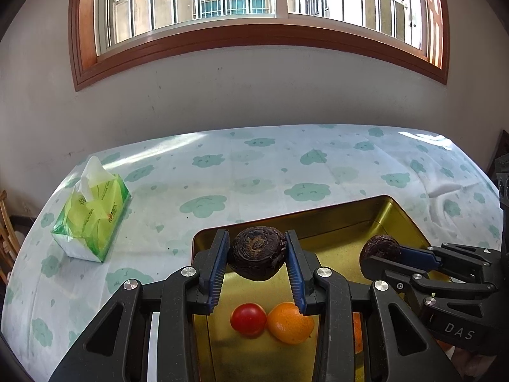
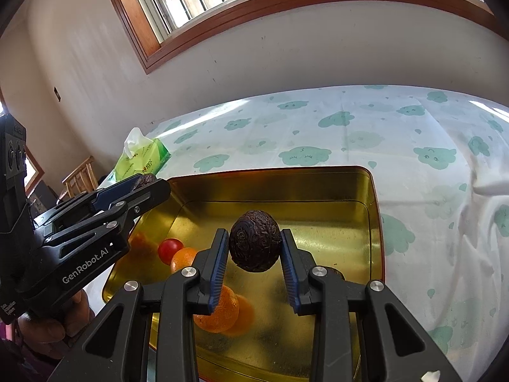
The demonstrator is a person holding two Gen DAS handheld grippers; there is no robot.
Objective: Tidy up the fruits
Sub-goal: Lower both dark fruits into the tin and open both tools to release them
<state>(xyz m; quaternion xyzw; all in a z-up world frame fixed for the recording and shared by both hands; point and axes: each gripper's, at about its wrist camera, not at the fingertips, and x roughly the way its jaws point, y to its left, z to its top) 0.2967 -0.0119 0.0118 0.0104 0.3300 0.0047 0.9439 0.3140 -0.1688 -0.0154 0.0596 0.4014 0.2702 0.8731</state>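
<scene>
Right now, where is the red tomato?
In the left wrist view the red tomato lies on the floor of the golden tray, touching the orange on its right, below the left claw's dark fruit.

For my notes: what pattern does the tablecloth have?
The white tablecloth has pale green smiling clouds and small drops, clearest in the right wrist view.

Black tool [image 1: 257, 248], blue ribbed pads [image 1: 219, 270]

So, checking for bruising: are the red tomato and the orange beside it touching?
Touching. The left wrist view shows the tomato pressed against the orange, no gap between them, on the gold tray.
</scene>
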